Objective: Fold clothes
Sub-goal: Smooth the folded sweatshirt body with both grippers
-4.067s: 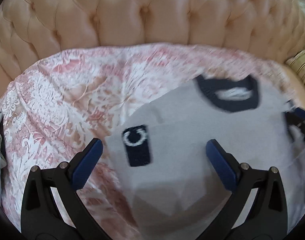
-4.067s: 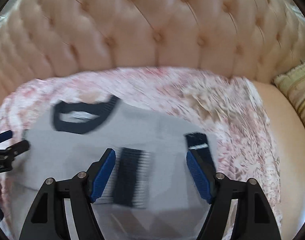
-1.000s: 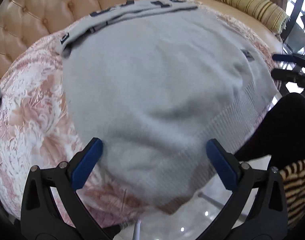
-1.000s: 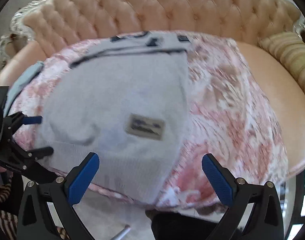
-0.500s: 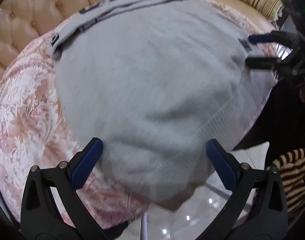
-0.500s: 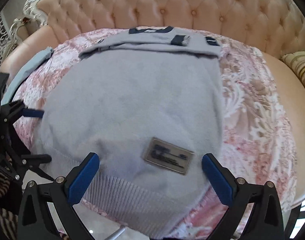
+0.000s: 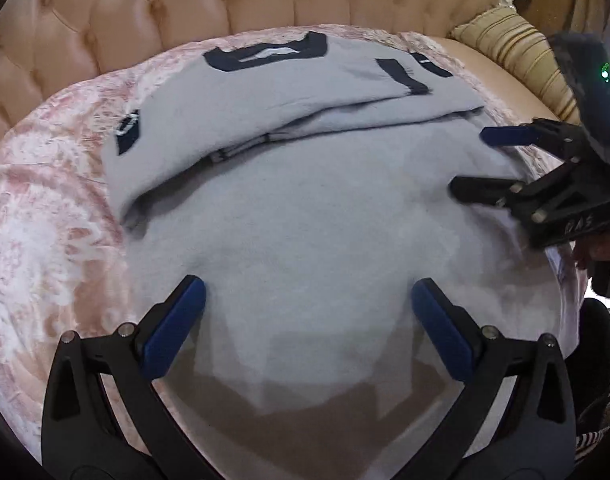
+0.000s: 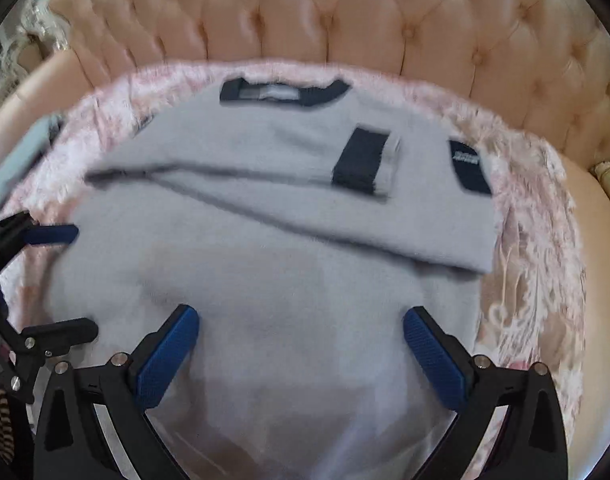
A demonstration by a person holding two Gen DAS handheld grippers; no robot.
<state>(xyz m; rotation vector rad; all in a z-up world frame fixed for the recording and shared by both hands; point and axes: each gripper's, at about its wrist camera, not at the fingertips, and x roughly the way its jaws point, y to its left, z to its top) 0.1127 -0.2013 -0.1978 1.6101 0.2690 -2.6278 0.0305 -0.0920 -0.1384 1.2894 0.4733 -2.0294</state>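
A grey sweater (image 7: 313, 216) with a navy collar (image 7: 267, 54) and navy cuffs lies on the sofa's pink patterned cover, sleeves folded across the chest. It also shows in the right wrist view (image 8: 273, 240), collar (image 8: 283, 92) at the far side. My left gripper (image 7: 307, 312) is open over the sweater's lower left part. My right gripper (image 8: 301, 340) is open over the lower right part; it also shows in the left wrist view (image 7: 471, 164). The left gripper shows at the left edge of the right wrist view (image 8: 77, 280). Neither holds cloth.
A tufted peach sofa back (image 8: 305, 20) curves behind. A pink floral cover (image 7: 45, 220) lies under the sweater. A striped gold cushion (image 7: 505, 40) sits at the right. A pale blue cloth (image 8: 13, 168) lies at the sofa's left end.
Both grippers have moved forward from the sweater's hem over its lower body, and the views now look toward the collar. Both stay open.
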